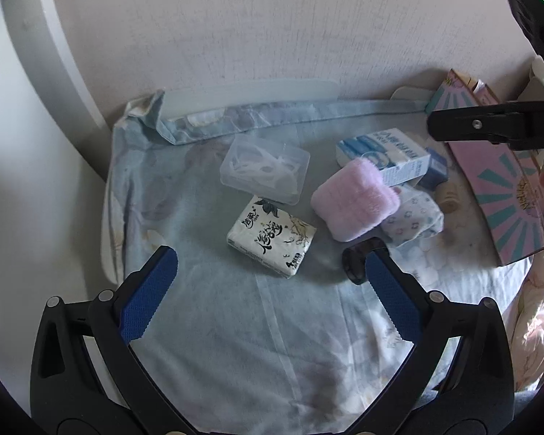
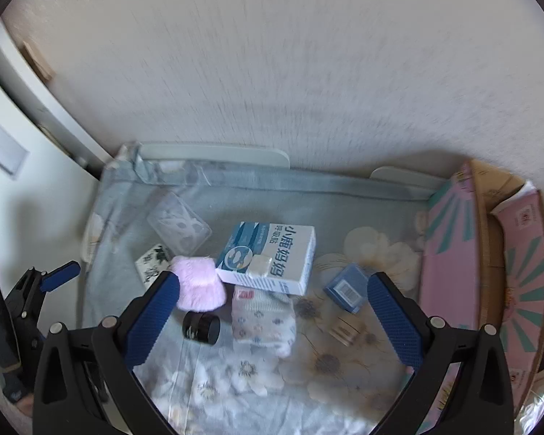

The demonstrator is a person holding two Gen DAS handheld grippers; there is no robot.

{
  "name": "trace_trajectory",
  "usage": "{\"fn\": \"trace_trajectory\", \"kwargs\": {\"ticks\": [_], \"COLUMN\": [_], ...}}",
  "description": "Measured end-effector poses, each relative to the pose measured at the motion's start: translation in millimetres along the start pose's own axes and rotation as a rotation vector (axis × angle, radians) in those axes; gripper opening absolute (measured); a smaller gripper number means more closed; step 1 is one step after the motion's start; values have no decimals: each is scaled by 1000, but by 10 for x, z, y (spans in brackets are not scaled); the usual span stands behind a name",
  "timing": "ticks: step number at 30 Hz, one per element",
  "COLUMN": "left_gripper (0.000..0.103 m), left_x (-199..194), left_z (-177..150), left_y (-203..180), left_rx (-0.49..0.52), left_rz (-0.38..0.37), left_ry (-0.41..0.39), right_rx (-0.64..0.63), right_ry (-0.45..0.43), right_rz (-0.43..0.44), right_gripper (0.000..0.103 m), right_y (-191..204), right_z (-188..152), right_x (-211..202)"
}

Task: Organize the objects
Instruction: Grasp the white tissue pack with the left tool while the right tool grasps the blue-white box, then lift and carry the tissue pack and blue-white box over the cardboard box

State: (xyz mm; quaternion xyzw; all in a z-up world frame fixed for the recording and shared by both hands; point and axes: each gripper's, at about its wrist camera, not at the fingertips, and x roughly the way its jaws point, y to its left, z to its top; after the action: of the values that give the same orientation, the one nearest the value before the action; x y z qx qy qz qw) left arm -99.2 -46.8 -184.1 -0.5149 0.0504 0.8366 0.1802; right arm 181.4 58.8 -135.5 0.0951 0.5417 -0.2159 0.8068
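clear lidded plastic case (image 1: 265, 168) held white picks; pink cardboard box with teal rays (image 2: 486, 275) stood open at the bed's right edge, a pink carton inside. left gripper (image 1: 272, 275) and right gripper (image 2: 273, 306) both spread wide, empty, above the pale floral bedsheet (image 1: 214, 326). fluffy pink roll (image 1: 355, 199) touched the blue-white carton (image 2: 268, 257); printed tissue pack (image 1: 272, 241), black round jar (image 2: 201, 327), patterned cloth bundle (image 2: 263, 320), small blue box (image 2: 348, 288) lay near.
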Motion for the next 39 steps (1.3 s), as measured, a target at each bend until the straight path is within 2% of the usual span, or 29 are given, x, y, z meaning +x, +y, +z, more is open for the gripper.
{"fn": "trace_trajectory", "kwargs": {"ticks": [13, 22, 25, 27, 29, 39], "left_gripper": [102, 94, 84, 70, 63, 62], "left_x": [599, 770, 768, 754, 743, 649], "left_z": [30, 69, 89, 114, 135, 166], "left_y": [84, 128, 120, 119, 121, 133], "left_rx": [38, 51, 76, 89, 97, 135], "left_rz": [-41, -69, -59, -64, -68, -45], "left_ry": [63, 88, 75, 69, 65, 56], "right_rx": [117, 181, 193, 185, 165, 172], "right_ry": [173, 257, 268, 271, 277, 281], "right_rz": [-101, -135, -145, -161, -180, -183], "right_gripper": [102, 102, 100, 89, 88, 88], "right_y": [133, 120, 123, 136, 153, 205], "right_z": [224, 268, 274, 283, 289, 296], "right_x": [852, 1096, 1115, 1113, 1114, 1192]}}
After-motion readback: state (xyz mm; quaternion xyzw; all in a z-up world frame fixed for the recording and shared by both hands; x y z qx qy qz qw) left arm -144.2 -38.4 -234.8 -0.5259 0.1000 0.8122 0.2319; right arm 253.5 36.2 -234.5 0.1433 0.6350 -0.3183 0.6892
